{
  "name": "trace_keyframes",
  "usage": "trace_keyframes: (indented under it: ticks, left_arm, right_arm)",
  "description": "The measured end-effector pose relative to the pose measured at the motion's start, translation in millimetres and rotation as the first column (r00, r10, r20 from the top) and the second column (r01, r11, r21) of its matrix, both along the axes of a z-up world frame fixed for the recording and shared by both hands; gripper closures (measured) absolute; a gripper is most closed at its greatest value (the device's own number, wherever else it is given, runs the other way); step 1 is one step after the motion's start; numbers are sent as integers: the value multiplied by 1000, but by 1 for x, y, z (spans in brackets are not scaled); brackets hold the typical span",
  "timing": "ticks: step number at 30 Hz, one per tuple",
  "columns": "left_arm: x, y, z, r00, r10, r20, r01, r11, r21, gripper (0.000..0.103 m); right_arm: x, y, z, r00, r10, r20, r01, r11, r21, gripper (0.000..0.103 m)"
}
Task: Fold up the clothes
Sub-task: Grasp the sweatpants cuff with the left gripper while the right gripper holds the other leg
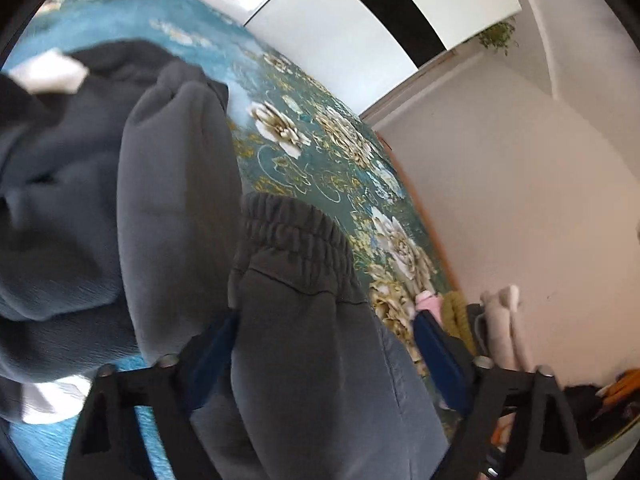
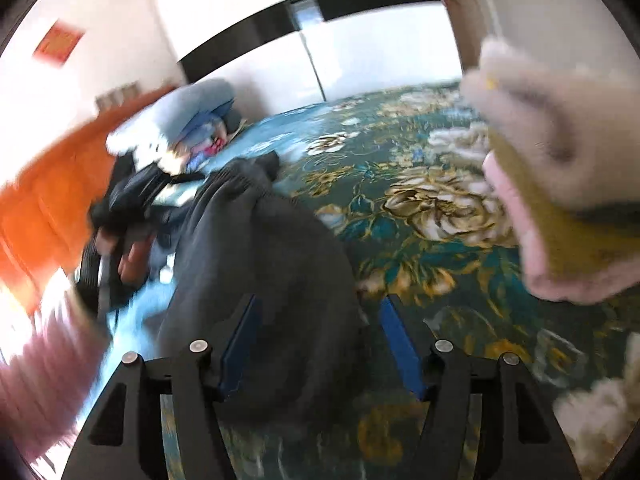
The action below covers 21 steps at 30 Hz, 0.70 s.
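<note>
Mid-arrange, not folded yet. Grey sweatpants (image 1: 304, 320) bunched on the floral bedspread (image 1: 320, 152). Left gripper (image 1: 324, 344) fingers apart around the waistband; right gripper (image 2: 320, 340) spread, probably empty, view blurred. Next: pinch, spread flat.

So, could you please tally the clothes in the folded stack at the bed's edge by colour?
Beige: 1
Dark: 1 (only a thin edge shows, so I am less sure of it)
Mustard: 1
Pink: 1
Total: 4
</note>
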State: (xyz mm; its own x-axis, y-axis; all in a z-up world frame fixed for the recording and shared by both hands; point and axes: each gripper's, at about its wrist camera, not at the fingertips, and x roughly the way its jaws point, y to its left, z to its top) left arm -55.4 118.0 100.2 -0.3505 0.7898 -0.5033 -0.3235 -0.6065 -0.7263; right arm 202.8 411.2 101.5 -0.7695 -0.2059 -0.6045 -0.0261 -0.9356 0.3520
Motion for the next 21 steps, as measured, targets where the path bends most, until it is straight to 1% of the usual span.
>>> trace_keyframes:
  ticks: [1, 2, 3, 4, 5, 6, 7, 9, 10, 11, 12, 13, 16, 19, 21]
  left_arm:
    - [0, 1, 0, 1000, 6, 0, -6, 1000, -16, 33]
    - [1, 1, 1, 1000, 11, 0, -10, 1000, -29, 43]
    - [3, -1, 2, 1000, 12, 1, -12, 999, -33, 49]
    - [4, -2, 3, 1000, 14, -1, -15, 999, -29, 53]
    - [6, -4, 5, 1000, 17, -3, -17, 999, -30, 60]
    - [9, -4, 7, 1000, 21, -8, -21, 999, -45, 66]
    - [12, -3, 12, 1000, 22, -22, -23, 998, -62, 68]
    - [21, 2, 29, 998, 11, -67, -16, 997, -74, 76]
    - [25, 5, 37, 996, 5, -90, -13, 997, -81, 77]
    - [29, 8, 46, 994, 0, -113, -10, 996, -87, 79]
    - [33, 11, 54, 991, -6, -135, -7, 996, -93, 80]
    - [38, 14, 63, 987, -12, -158, -4, 995, -100, 81]
    - [51, 22, 88, 974, -31, -224, 4, 993, -120, 84]
    - [63, 31, 114, 956, -50, -290, 10, 990, -140, 87]
    - [72, 37, 131, 941, -64, -332, 13, 988, -153, 89]
  right_arm:
    - [-19, 3, -4, 1000, -2, 14, 2, 1000, -28, 39]
    - [-33, 2, -9, 999, -1, 37, 3, 999, -38, 39]
    - [-46, 0, -15, 998, 0, 64, 3, 999, -40, 39]
    - [-58, -2, -22, 996, 1, 90, 3, 999, -42, 39]
    - [-70, -3, -28, 993, 2, 117, 3, 999, -44, 39]
    - [-83, -5, -34, 990, 3, 144, 3, 999, -46, 39]
    - [-95, -7, -41, 985, 4, 170, 4, 999, -48, 39]
    - [-119, -11, -53, 975, 7, 223, 4, 999, -51, 39]
    - [-124, -12, -59, 971, 15, 240, 2, 997, -72, 45]
    - [-123, -12, -61, 971, 29, 238, -4, 994, -107, 55]
    - [-119, -12, -60, 973, 31, 230, -3, 992, -122, 83]
    - [-114, -11, -56, 976, 27, 218, 0, 993, -121, 96]
    - [-93, -8, -36, 988, 13, 155, 7, 992, -122, 96]
    - [-60, 4, 6, 999, -26, 31, 30, 992, -122, 96]
    - [-37, 12, 36, 997, -53, -56, 46, 992, -115, 96]
